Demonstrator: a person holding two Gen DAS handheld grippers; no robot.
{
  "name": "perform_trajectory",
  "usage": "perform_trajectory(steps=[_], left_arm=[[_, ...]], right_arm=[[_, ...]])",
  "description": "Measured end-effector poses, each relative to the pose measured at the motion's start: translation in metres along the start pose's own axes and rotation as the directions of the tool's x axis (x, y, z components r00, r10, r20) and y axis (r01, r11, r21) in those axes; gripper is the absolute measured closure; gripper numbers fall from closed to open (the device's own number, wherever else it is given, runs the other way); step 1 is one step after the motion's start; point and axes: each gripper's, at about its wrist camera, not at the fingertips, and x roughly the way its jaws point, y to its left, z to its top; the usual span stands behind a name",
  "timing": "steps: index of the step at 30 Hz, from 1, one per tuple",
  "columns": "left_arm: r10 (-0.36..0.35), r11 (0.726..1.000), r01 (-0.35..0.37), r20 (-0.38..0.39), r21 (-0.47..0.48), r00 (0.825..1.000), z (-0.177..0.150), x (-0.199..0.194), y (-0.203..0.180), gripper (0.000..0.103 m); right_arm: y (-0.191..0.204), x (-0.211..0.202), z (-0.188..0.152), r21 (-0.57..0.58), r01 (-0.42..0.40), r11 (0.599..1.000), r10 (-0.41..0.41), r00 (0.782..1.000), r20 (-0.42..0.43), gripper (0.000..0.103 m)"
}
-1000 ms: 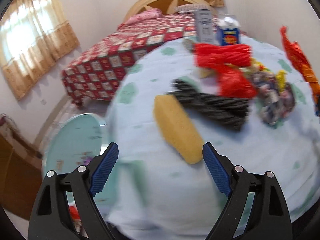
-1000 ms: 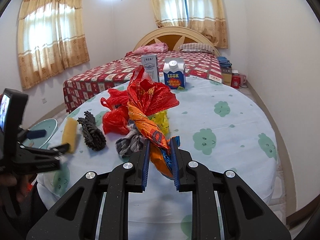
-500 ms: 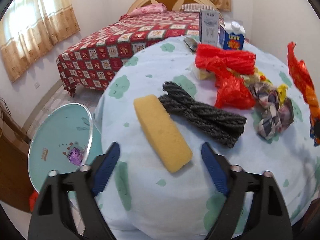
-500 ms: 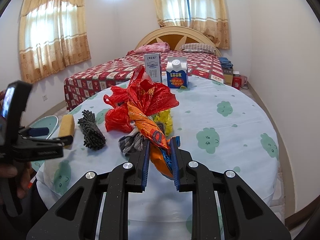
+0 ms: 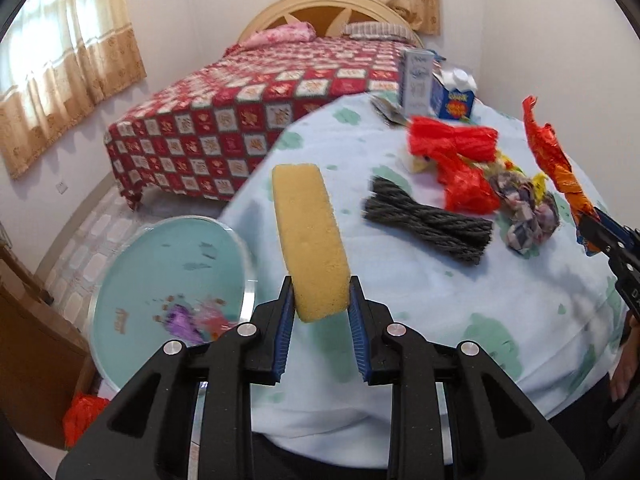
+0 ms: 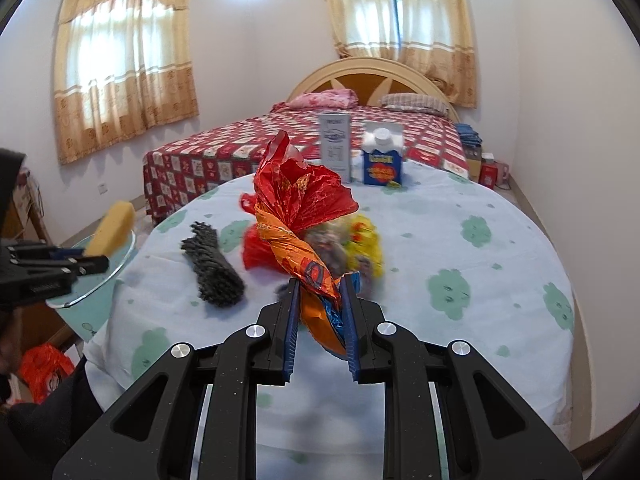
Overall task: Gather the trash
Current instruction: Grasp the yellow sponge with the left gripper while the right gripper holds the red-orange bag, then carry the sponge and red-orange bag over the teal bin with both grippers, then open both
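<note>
A bedroom with a round table (image 5: 460, 304) under a pale blue cloth, a red-quilted bed (image 5: 248, 120) behind it. The left gripper (image 5: 321, 308) is clamped on a yellow sponge (image 5: 310, 236), lifted off the cloth at the table's near left edge, above a teal bin (image 5: 160, 276). The right gripper (image 6: 320, 312) pinches an orange-red snack wrapper (image 6: 296, 216), held upright. On the table lie a dark rope bundle (image 5: 426, 220), a red plastic bag (image 5: 456, 156) and, at the far side, two cartons (image 6: 382, 160).

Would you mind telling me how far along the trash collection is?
Done: some scraps lie in the bin. In hand: left gripper holds the sponge; right gripper holds a wrapper. Left on the table: rope, red bag, cloth, cartons.
</note>
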Motion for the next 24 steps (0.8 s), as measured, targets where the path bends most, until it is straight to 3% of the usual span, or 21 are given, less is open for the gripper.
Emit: perform_trajectory(steps=[11,24], left_arm=[[0.064,0.996,-0.062,0.031,-0.070,0.997,-0.014,-0.012,0.063,0.077],[0.092,0.990,-0.088,0.036,-0.114,0.995,-0.028,-0.012,0.103,0.076]], right_arm=[[0.061,0.027,0.027,-0.108,-0.056,0.993,0.056,0.998,0.002,0.082],[0.138,0.059,0.054,-0.219,-0.133,0.967,0.133,0.991,-0.014,0.082]])
